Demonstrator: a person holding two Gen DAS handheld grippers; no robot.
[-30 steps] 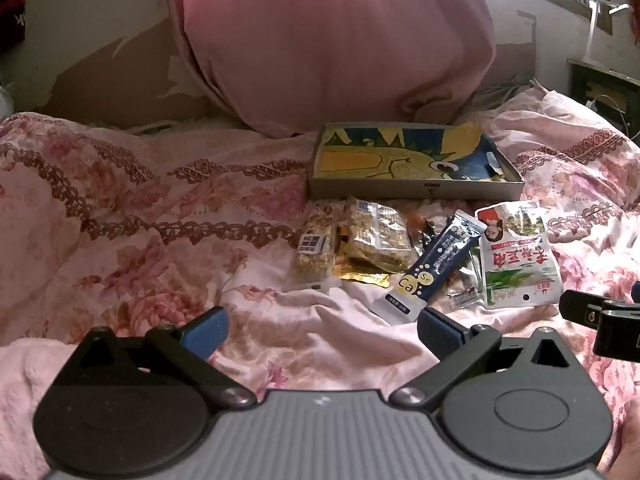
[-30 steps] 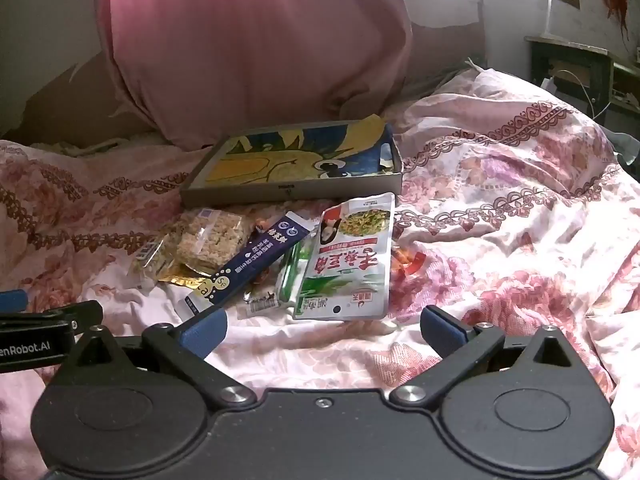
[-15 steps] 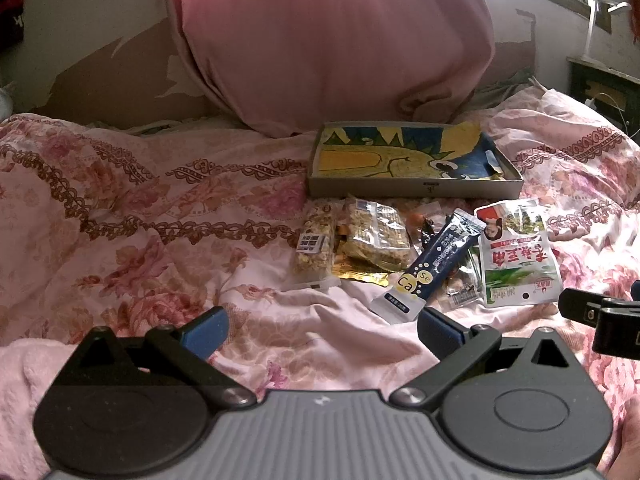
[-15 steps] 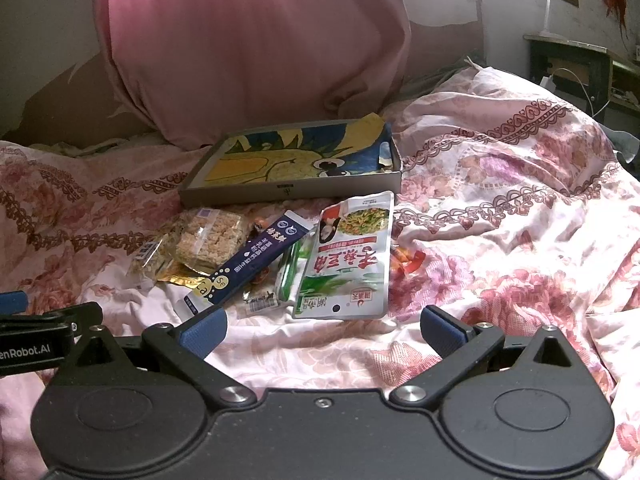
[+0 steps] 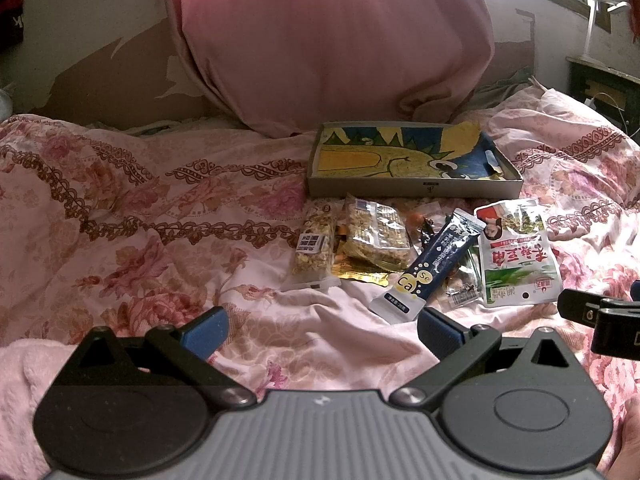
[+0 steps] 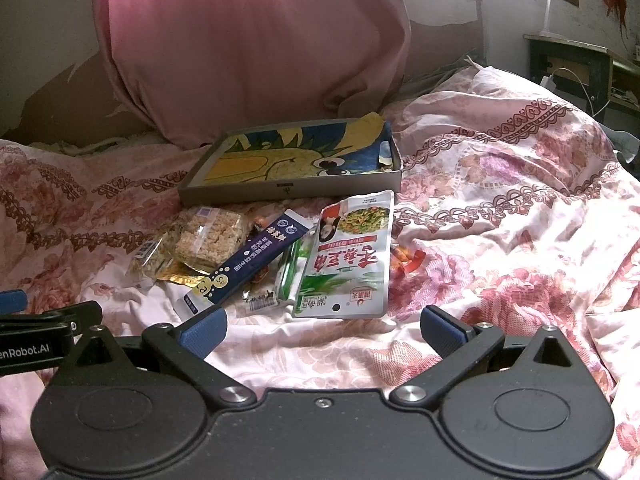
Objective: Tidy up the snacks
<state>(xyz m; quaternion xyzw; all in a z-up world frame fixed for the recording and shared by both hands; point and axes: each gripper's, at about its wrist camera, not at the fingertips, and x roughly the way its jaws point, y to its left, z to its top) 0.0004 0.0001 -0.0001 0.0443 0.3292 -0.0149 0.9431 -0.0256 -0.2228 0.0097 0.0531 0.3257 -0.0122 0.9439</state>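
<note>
A pile of snack packets lies on the floral bedspread in front of a shallow grey box (image 5: 414,189) (image 6: 288,190) with a cartoon picture inside. The pile holds a green and white pouch (image 5: 516,258) (image 6: 348,258), a dark blue stick pack (image 5: 430,266) (image 6: 256,258), a clear cereal-bar pack (image 5: 376,236) (image 6: 210,236), a narrow granola bar (image 5: 314,248) and small candies. My left gripper (image 5: 320,330) is open and empty, low, in front of the pile. My right gripper (image 6: 322,328) is open and empty, just before the green pouch.
A big pink pillow (image 5: 332,40) (image 6: 256,40) leans on the wall behind the box. The rumpled floral bedspread (image 5: 140,220) (image 6: 500,240) spreads to both sides. A dark side table (image 6: 572,64) stands at the far right. The right gripper's edge (image 5: 600,316) shows in the left wrist view.
Both grippers have drifted very slightly; the scene sits a touch lower in the left view. Nothing was taken hold of or moved.
</note>
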